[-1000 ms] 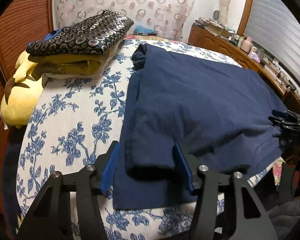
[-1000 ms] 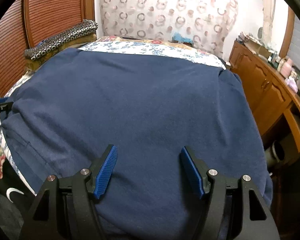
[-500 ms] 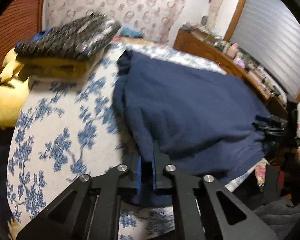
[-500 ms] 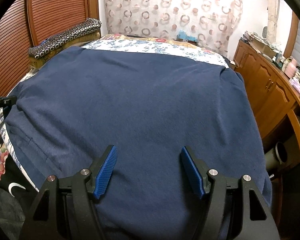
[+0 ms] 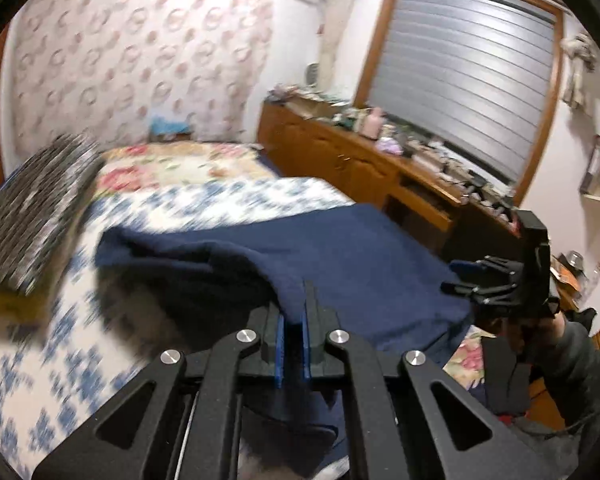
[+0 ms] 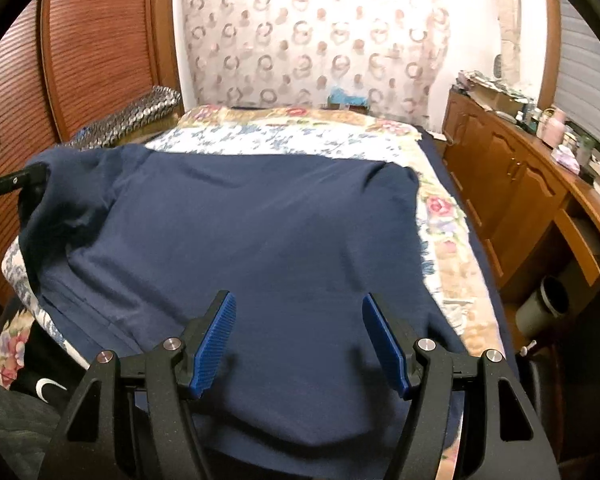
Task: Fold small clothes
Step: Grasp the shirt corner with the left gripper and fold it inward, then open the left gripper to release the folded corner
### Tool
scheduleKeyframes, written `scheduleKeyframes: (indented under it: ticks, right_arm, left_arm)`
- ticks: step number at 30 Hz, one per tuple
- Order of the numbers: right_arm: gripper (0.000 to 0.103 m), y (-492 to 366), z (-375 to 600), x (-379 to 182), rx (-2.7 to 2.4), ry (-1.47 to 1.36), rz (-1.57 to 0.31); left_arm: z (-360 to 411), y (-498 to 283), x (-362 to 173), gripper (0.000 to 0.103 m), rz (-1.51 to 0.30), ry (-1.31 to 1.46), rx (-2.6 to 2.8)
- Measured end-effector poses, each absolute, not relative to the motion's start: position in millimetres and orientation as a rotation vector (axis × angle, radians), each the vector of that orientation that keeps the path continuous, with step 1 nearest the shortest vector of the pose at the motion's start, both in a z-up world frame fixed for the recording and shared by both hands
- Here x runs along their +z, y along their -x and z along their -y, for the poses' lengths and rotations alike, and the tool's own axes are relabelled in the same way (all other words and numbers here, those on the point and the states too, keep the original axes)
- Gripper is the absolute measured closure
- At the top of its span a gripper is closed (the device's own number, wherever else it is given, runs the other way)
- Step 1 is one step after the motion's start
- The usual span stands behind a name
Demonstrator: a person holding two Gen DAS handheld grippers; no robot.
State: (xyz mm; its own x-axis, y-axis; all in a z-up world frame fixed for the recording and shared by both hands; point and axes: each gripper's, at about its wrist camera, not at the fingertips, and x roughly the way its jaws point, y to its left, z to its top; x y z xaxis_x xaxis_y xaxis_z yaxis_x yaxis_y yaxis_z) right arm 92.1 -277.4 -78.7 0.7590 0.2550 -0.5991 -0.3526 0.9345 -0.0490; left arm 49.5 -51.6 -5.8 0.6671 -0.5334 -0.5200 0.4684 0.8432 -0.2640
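Observation:
A navy blue garment (image 6: pixel 268 232) lies spread over the bed. In the left wrist view my left gripper (image 5: pixel 294 312) is shut on the garment's (image 5: pixel 340 264) left edge and holds it lifted off the bedspread, with cloth hanging below the pads. In the right wrist view my right gripper (image 6: pixel 296 332) stands open just above the near part of the garment, nothing between its blue pads (image 6: pixel 214 340). The left gripper (image 6: pixel 16 182) shows at the left edge there, with the raised cloth draped from it. The right gripper (image 5: pixel 500 280) shows at the right in the left wrist view.
The bed carries a blue-flowered bedspread (image 5: pixel 72 344). A stack of folded clothes (image 5: pixel 32 216) with a patterned piece on top sits at the far left. A wooden sideboard (image 6: pixel 512 184) crowded with small items runs along the right. A bin (image 6: pixel 548 304) stands on the floor.
My left gripper shut on the garment's left edge, then rose and swung right, pulling the cloth up off the bed. The right gripper stayed open and drew back slightly.

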Motion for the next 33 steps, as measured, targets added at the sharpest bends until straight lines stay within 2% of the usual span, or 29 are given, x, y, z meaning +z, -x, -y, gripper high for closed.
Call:
scheduleKeyframes:
  ticks: [9, 19, 22, 24, 25, 28, 33]
  right_arm:
    - [0.034, -72, 285, -76, 0.307, 0.121, -0.587]
    - [0.034, -59, 288, -79, 0.316, 0.109, -0.573]
    - [0.034, -64, 286, -86, 0.328, 0.106, -0.587]
    - [0.034, -70, 284, -92, 0.334, 0.103, -0.6]
    - [0.034, -73, 284, -94, 0.336, 0.099, -0.607]
    - [0.034, -82, 280, -99, 0.348, 0.092, -0.625]
    - [0.034, -99, 265, -99, 0.379, 0.1, -0.635]
  left_arm:
    - [138, -83, 16, 0.096, -0.615, 0.037, -0.747]
    - [219, -83, 29, 0.095, -0.667, -0.091, -0.82]
    - [220, -89, 16, 0.089, -0.7, -0.085, -0.81]
    - [219, -90, 8, 0.075, -0.715, -0.097, -0.787]
    - [219, -91, 5, 0.065, -0.718, -0.099, -0.771]
    - [206, -92, 1, 0.06, -0.716, -0.077, -0.736]
    - [177, -93, -5, 0.042, -0.693, -0.084, -0.63]
